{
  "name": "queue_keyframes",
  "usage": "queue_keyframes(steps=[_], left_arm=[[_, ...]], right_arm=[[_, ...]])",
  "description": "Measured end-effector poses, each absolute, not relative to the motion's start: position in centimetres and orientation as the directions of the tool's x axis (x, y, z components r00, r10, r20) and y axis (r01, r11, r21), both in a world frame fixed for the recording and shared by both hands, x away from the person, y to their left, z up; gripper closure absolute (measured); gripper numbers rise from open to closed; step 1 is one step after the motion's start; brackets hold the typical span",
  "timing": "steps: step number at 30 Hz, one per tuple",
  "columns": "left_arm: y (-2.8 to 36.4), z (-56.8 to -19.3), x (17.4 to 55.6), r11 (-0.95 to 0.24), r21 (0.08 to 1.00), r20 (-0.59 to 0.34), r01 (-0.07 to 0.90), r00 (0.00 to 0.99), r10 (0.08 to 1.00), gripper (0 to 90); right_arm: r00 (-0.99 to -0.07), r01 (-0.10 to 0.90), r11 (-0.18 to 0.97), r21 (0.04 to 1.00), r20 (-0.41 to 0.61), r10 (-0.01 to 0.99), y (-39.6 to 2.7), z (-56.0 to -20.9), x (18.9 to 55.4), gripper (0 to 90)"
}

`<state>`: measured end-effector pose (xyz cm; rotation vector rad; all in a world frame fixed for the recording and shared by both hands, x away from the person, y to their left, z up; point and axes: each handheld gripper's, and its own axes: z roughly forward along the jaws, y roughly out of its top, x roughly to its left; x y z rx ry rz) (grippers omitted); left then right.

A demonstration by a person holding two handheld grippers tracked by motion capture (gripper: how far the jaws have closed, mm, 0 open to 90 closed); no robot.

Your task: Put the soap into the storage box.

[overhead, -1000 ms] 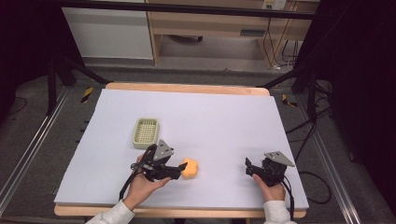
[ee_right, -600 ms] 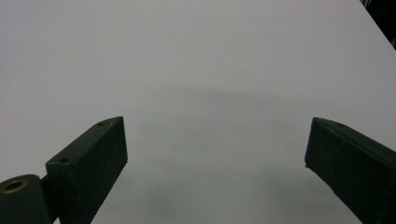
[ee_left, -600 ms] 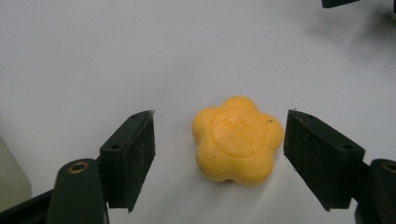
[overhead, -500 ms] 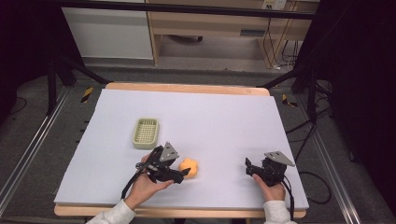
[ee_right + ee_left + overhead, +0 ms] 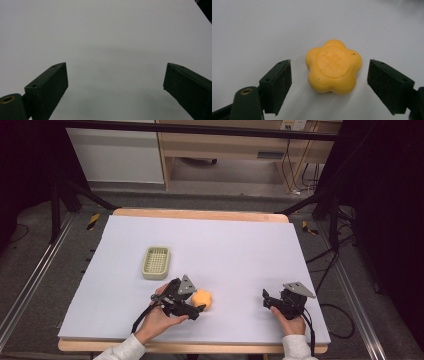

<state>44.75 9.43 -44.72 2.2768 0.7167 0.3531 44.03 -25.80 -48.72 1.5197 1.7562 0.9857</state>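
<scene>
An orange flower-shaped soap [image 5: 202, 298] [image 5: 333, 66] lies on the white table near its front edge. My left gripper [image 5: 196, 302] [image 5: 329, 75] is open with its jaws on either side of the soap, not touching it. A pale green ridged soap dish [image 5: 156, 262] sits behind and to the left of it, with nothing in it. My right gripper [image 5: 266, 300] [image 5: 115, 82] rests low at the front right, open, with bare table between its jaws.
The white table surface [image 5: 235, 245] stretches back to a wooden rim. Black frame legs and cables stand on the floor around it, and a wooden bench is behind.
My left gripper has shifted right, toward the soap, so its jaws now flank it. The right gripper has stayed put.
</scene>
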Motion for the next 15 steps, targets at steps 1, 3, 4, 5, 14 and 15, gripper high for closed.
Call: queue_keyframes(steps=[1,3,4,5,14,15], left_arm=[[9.3,-44.8,44.8,-0.593,0.703,0.044,0.393,0.808,0.588,19.6],[9.2,-45.0,44.8,-0.599,0.698,0.045,0.393,0.810,0.584,19.6],[9.1,-45.1,44.8,-0.599,0.698,0.045,0.392,0.811,0.583,19.6],[9.0,-45.1,44.9,-0.605,0.694,0.049,0.391,0.812,0.582,19.6],[8.3,-45.6,45.2,-0.627,0.672,0.051,0.394,0.820,0.570,19.1],[8.2,-45.7,45.2,-0.629,0.670,0.053,0.395,0.820,0.571,19.1]], right_arm=[[-0.157,0.535,0.065,0.842,0.023,0.987,-25.8,-48.7,44.0,6.1],[-0.156,0.534,0.064,0.843,0.024,0.987,-25.8,-48.7,44.0,6.1],[-0.156,0.534,0.065,0.843,0.023,0.987,-25.8,-48.7,44.0,6.1],[-0.157,0.534,0.066,0.843,0.022,0.987,-25.8,-48.7,44.0,6.1],[-0.158,0.535,0.067,0.842,0.022,0.987,-25.8,-48.7,44.0,6.1],[-0.159,0.536,0.066,0.842,0.023,0.987,-25.8,-48.7,44.1,6.1]])
